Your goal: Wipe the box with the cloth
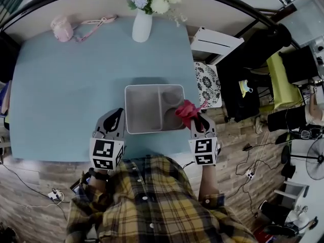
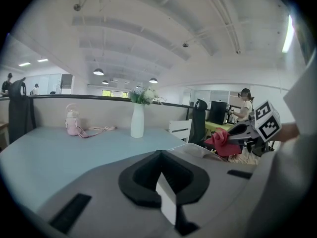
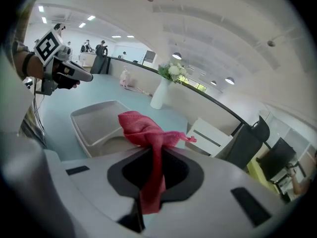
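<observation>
Gripper on the left (image 1: 114,119), lower left of centre: jaws pressed together, empty, just beside the box (image 1: 127,110), contact unclear. Box sits mid-frame on the desk (image 1: 61,95), near its front edge. Red cloth (image 1: 186,110) hangs over the box's right rim, pinched in the right gripper (image 1: 197,121). Risks: nothing braces the box, so wiping pressure could shove it; the narrow pinch may let the cloth slip.

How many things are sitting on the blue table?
3: a small pink bottle far left, a white vase of flowers at the far edge, a grey plastic box at the near edge.
</observation>
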Demonstrator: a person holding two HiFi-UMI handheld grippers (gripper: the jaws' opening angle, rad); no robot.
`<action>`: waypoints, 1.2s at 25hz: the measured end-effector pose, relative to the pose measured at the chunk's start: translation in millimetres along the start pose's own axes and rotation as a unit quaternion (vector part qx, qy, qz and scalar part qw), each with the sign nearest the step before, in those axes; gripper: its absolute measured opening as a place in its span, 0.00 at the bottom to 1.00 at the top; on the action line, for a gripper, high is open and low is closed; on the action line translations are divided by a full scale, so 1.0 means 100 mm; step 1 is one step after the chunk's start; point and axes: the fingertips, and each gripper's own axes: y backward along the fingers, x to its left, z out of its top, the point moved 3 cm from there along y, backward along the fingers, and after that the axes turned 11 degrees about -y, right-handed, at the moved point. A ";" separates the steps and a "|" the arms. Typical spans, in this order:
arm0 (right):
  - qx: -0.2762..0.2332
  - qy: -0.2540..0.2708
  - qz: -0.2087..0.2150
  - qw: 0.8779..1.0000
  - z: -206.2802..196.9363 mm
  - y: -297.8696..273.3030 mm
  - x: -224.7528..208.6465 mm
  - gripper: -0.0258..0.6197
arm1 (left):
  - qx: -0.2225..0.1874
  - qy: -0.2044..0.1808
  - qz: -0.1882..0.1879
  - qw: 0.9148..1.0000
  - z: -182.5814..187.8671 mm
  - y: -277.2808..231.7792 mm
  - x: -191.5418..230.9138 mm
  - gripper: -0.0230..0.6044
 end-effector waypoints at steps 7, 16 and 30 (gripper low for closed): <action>-0.082 -0.046 0.050 0.994 0.47 -0.06 0.18 0.11 | -0.006 0.003 0.026 1.000 0.01 0.14 0.15 0.03; -0.153 -0.114 0.136 0.972 1.00 -0.14 0.47 0.11 | -0.011 0.009 0.063 0.998 0.04 0.34 0.34 0.03; -0.219 -0.216 0.177 0.935 1.17 0.00 0.52 0.11 | -0.015 0.028 0.054 0.998 0.05 0.36 0.35 0.03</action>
